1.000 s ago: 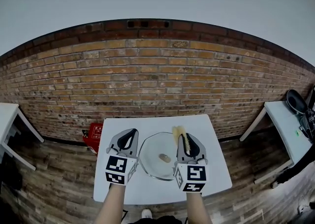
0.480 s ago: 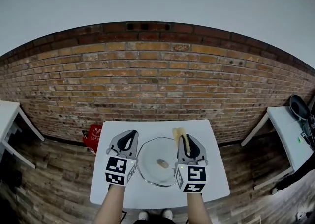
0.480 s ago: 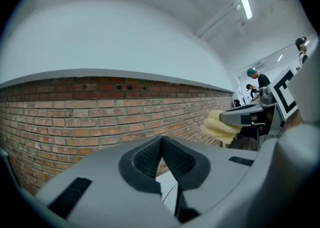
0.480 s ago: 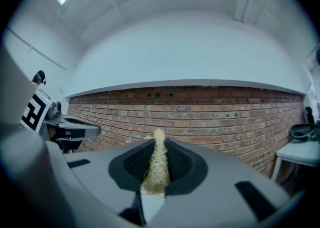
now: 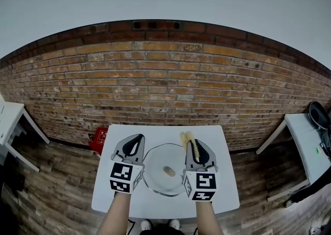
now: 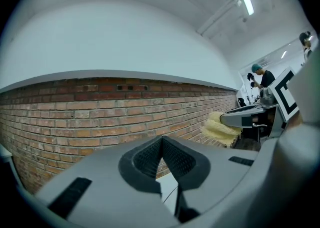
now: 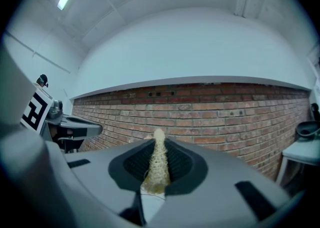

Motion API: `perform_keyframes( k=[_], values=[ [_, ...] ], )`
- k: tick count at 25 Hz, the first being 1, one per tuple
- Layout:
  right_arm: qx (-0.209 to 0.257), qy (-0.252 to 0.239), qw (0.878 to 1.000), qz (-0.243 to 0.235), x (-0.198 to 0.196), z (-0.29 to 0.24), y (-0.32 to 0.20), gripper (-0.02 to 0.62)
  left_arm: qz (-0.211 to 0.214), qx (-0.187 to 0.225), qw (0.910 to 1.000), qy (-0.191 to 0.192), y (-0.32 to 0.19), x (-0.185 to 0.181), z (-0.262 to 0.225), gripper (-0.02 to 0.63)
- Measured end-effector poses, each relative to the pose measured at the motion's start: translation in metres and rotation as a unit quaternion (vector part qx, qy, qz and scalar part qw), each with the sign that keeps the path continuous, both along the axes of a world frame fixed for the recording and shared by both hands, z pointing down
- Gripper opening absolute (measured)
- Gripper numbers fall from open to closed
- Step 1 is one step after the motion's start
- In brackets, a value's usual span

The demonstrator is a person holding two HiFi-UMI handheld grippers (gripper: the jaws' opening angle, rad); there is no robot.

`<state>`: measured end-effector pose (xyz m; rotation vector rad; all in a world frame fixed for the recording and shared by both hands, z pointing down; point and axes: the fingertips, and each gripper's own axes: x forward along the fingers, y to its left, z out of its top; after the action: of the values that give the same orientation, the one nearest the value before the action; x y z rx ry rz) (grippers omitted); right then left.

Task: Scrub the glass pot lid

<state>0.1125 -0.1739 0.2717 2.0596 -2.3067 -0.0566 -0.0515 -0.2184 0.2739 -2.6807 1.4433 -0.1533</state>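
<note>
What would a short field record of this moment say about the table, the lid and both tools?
Surface: white table
Lid: glass lid, flat on the table, knob at its centre
Left tool: shut, empty, left of the lid
Right tool: shut on a yellow scrubber, at the lid's right edge
Scrubber touching lid: cannot tell

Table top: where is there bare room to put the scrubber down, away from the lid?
Bare table shows along the far edge, beyond the glass lid, and in the strip between the right gripper and the right edge. The middle is crowded: lid flanked by left gripper and right gripper with its scrubber.
</note>
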Motion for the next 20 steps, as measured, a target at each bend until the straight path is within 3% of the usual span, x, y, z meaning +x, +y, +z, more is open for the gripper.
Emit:
perform_keyframes(
  k=[20],
  values=[
    [-0.025, -0.009, 1.0, 0.005, 0.02, 0.034, -0.031, 0.058, 0.0, -0.023, 0.9997, -0.01, -0.036, 0.018, 0.034, 0.011]
  ],
)
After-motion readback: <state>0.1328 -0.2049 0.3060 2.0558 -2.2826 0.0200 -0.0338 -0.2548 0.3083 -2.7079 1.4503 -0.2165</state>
